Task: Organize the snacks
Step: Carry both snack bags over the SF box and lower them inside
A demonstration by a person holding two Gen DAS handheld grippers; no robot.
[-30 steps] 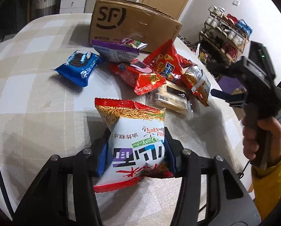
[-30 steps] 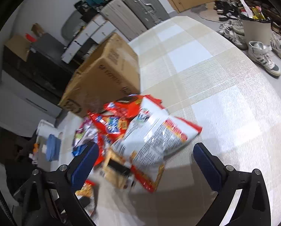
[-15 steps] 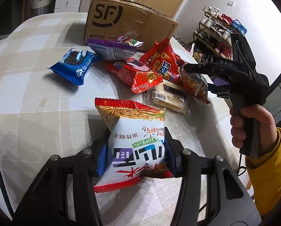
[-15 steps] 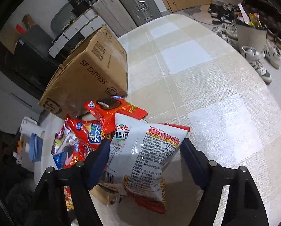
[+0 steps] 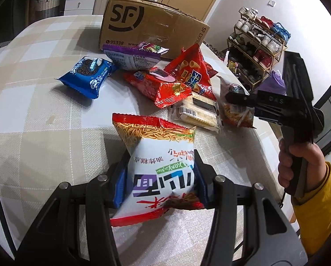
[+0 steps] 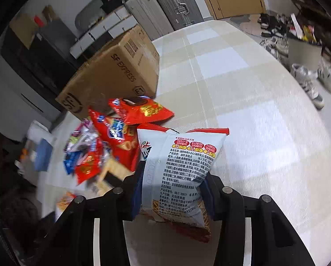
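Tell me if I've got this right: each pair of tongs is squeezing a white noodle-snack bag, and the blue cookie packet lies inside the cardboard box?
Not quite. The blue cookie packet lies on the checked tablecloth in front of the cardboard box, not inside it; the left wrist view shows this. The rest holds: the left tongs and the right tongs each squeeze a white noodle-snack bag.

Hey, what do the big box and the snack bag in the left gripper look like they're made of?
Box: brown cardboard, matte, apparently corrugated; printed logo, glossy clear tape along the top.
Snack bag: thin plastic film, glossy; it wrinkles, catches glare and has crimped end seals. Any foil lining can't be seen.
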